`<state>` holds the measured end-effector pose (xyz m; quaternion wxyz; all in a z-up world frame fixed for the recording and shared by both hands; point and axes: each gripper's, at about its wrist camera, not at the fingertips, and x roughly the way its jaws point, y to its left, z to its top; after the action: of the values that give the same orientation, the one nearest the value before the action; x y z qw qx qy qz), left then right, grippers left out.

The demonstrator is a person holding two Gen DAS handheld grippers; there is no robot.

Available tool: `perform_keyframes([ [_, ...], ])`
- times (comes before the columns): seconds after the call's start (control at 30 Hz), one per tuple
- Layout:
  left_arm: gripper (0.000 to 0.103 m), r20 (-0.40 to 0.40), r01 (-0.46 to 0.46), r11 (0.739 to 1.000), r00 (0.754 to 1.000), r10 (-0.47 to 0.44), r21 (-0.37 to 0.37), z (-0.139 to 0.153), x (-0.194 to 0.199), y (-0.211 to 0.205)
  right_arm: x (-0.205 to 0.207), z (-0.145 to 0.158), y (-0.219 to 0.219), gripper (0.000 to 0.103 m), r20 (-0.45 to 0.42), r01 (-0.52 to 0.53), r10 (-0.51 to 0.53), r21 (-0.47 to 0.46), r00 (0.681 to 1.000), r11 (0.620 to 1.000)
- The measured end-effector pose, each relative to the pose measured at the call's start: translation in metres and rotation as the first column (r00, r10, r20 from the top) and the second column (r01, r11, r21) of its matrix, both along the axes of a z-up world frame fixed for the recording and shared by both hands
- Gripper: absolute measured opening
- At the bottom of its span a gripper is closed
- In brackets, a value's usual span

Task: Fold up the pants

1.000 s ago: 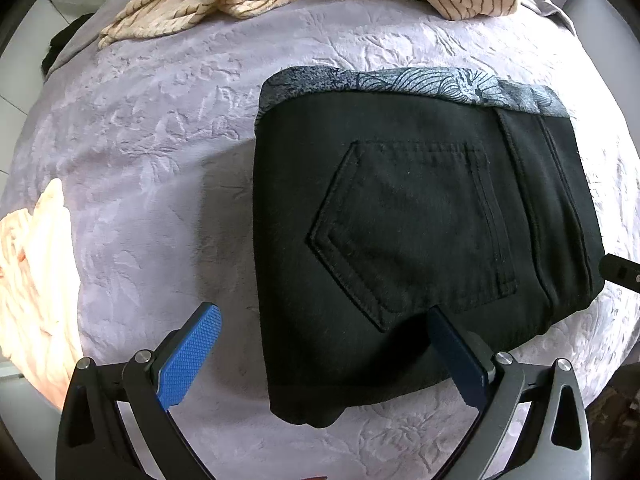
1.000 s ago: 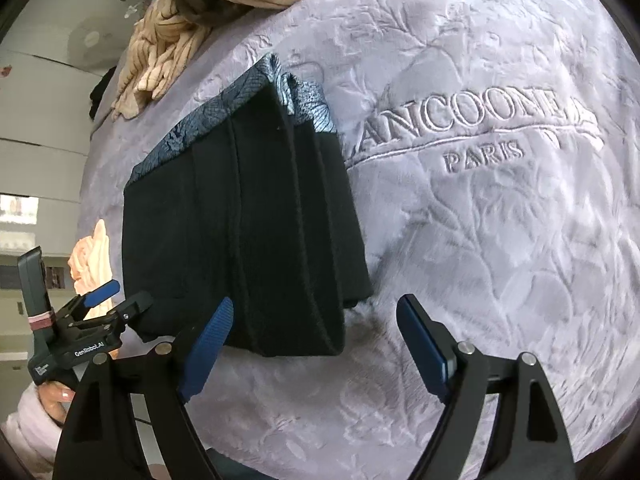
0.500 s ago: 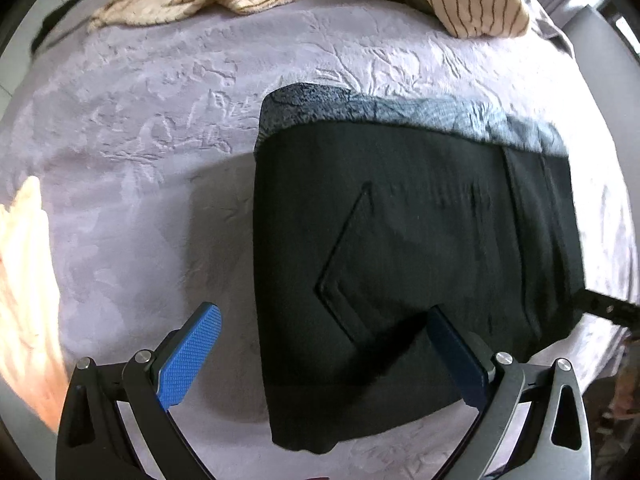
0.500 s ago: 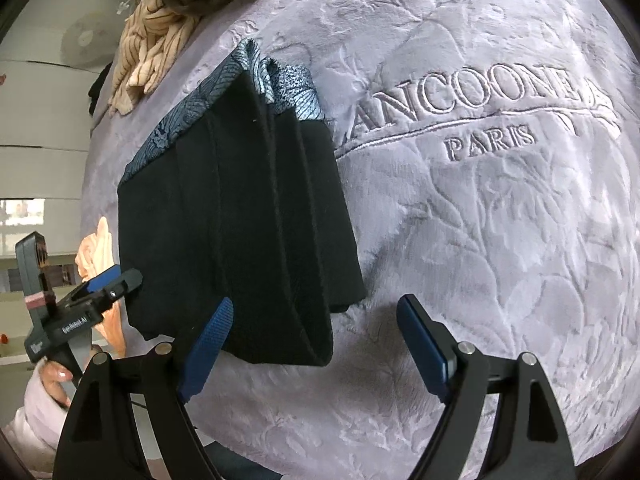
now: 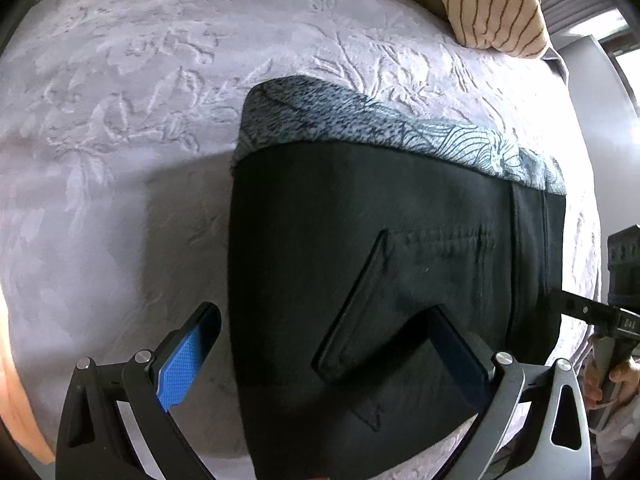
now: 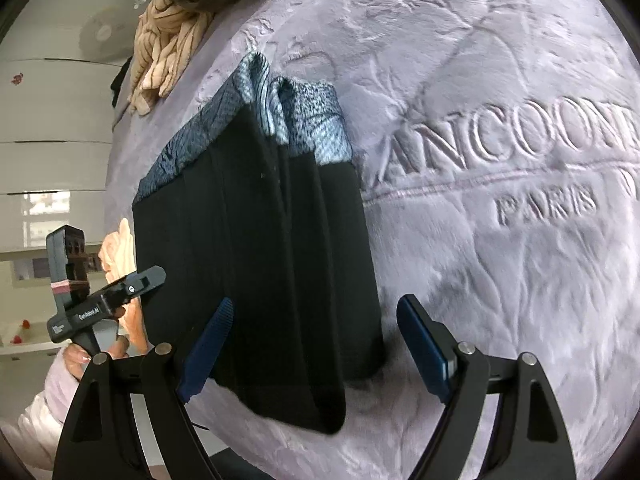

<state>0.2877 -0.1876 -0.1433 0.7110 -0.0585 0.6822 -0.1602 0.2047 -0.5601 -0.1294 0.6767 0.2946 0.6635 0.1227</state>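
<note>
The black pants [image 5: 380, 272] lie folded into a compact rectangle on the lilac embossed blanket [image 5: 120, 160], with a back pocket on top and a blue-grey patterned band [image 5: 380, 124] along the far edge. My left gripper [image 5: 324, 352] is open over the pants' near left edge, one finger beside it and one over the pocket. My right gripper [image 6: 316, 344] is open over the near right corner of the pants [image 6: 260, 260]. The right gripper also shows at the right edge of the left wrist view [image 5: 576, 310].
A heap of cream striped clothes [image 5: 480, 0] lies at the far side of the blanket [image 6: 500, 280], also in the right wrist view [image 6: 168, 40]. A peach garment [image 5: 16, 380] lies at the left. The blanket's front edge is close beneath both grippers.
Both grippers have moved in closer over the near edge of the folded pants and stayed open. The pants have not moved.
</note>
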Motion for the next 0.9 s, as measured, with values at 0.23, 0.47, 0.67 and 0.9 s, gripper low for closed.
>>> perform_keyframes([
  [0.23, 0.103, -0.014, 0.008, 0.998, 1.0, -0.009, -0.067, -0.017, 0.008, -0.017, 0.017, -0.019, 0.006, 0.087, 0.023, -0.03, 0.028, 0.096, 0.999, 0.995],
  [0.47, 0.103, -0.022, -0.01, 0.991, 1.0, 0.007, -0.137, -0.028, 0.004, -0.004, 0.018, -0.039, -0.003, 0.089, 0.0, 0.02, -0.02, 0.202, 1.0, 0.979],
  [0.67, 0.081, 0.02, -0.002, 0.987, 1.0, 0.005, -0.162, -0.011, -0.008, 0.003, 0.014, -0.031, -0.004, 0.066, -0.005, 0.029, -0.028, 0.204, 1.0, 0.978],
  [0.9, 0.062, 0.071, 0.016, 0.984, 0.997, -0.003, -0.175, 0.026, -0.02, 0.013, 0.005, -0.001, 0.001, 0.052, 0.02, 0.03, -0.036, 0.257, 0.999, 0.966],
])
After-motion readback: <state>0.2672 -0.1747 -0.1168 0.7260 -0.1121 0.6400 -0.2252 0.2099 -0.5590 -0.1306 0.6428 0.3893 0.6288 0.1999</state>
